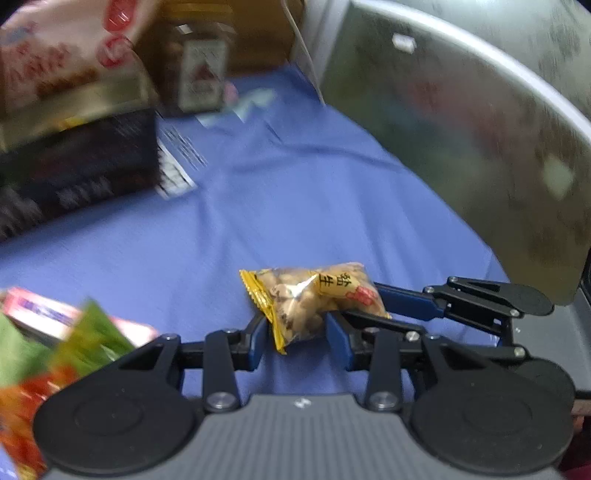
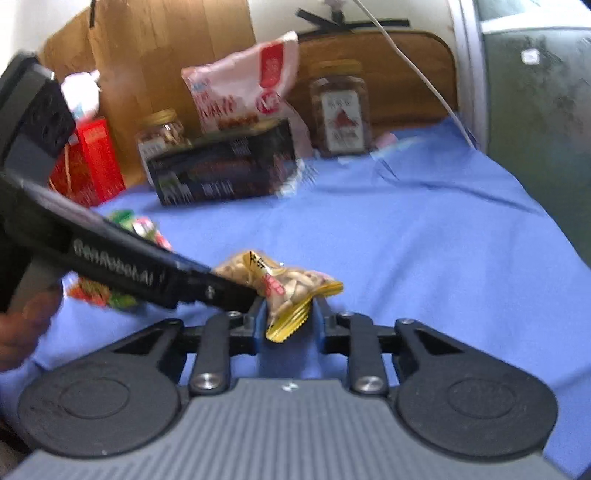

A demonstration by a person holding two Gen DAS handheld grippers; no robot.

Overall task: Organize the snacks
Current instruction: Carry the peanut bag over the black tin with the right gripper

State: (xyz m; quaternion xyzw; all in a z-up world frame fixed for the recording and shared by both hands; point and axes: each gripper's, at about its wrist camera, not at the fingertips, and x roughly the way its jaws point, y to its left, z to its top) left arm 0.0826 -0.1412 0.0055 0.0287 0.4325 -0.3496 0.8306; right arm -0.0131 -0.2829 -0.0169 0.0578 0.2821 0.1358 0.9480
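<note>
Both jaws clamped on peanut packet [image 1: 314, 299], blue cloth [image 1: 258, 206] beneath, wooden panel [image 2: 166, 48] behind.

A blue cloth [image 2: 424, 229] covered the surface ahead of the camera, creased in long folds that ran away toward the back. Beyond it, straight ahead and to the left, stood a brown wooden board [image 2: 166, 48] with a rounded wooden panel [image 2: 402, 62] beside it. Above them a strip of pale wall [image 2: 280, 11] showed. A white cable [image 2: 417, 66] slanted down across the panel. To the right rose a dull grey-green surface [image 2: 535, 96] with a pale frame edge, smudged and blurred.
</note>
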